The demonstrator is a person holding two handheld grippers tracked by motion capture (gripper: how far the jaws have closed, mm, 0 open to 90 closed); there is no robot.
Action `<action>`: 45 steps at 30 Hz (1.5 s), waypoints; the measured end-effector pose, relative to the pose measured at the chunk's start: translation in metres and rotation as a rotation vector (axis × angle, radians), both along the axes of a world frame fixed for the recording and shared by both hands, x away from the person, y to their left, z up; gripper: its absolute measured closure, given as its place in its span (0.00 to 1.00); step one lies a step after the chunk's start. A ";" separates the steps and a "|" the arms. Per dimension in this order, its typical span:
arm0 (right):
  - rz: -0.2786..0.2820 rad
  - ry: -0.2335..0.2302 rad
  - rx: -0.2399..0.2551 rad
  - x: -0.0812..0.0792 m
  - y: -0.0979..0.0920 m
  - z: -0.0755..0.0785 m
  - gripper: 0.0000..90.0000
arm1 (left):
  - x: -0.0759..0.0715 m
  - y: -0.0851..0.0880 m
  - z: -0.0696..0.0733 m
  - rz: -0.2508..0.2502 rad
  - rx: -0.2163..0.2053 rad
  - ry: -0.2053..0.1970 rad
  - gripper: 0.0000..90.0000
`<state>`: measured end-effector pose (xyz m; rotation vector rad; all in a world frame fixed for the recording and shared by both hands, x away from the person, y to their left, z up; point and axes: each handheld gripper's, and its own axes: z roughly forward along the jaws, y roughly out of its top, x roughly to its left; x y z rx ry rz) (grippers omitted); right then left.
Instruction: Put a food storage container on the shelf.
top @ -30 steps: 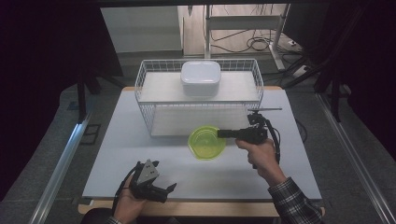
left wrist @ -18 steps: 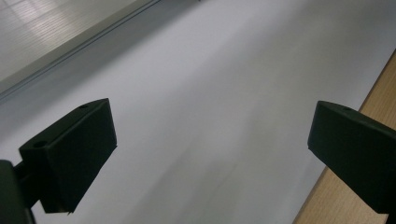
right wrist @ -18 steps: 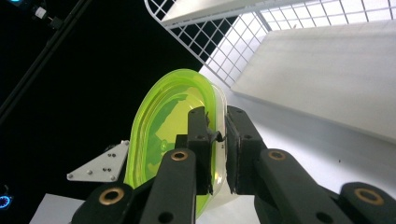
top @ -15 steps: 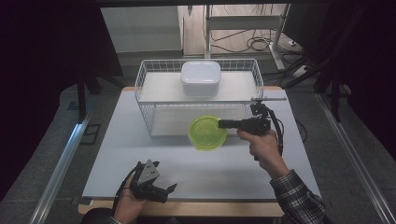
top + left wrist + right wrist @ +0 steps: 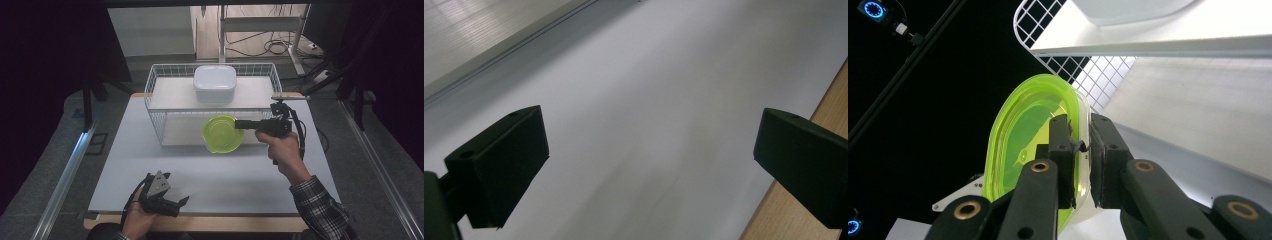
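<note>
A: Where is the green bowl (image 5: pixel 222 134)?

B: Off the surface (image 5: pixel 210 175), pinched at its rim by the right hand-held gripper (image 5: pixel 239 124), just left of it, before the wire rack (image 5: pixel 155 107).

A: The left hand-held gripper (image 5: pixel 176 204)?

B: Open, empty, much nearer.

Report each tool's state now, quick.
Left tool: open, holding nothing, over the white table.
Right tool: closed on the rim of the translucent lime-green plastic bowl.

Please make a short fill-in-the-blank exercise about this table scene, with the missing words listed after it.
1. The right gripper is shut on the rim of a ____ bowl.
2. The white lidded container sits on the wire rack's ____ shelf.
3. The left gripper's jaws stand ____.

Missing words: green; top; open
</note>
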<state>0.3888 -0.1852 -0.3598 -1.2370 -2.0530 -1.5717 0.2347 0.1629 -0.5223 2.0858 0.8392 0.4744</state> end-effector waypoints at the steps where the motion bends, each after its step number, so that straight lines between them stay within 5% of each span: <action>1: -0.001 0.000 0.002 0.000 0.000 0.001 0.91 | 0.000 0.000 0.000 0.000 0.000 0.000 0.01; 45: -0.093 -0.098 0.057 0.035 0.016 0.083 0.91 | 0.000 0.002 0.000 0.006 -0.022 0.002 0.01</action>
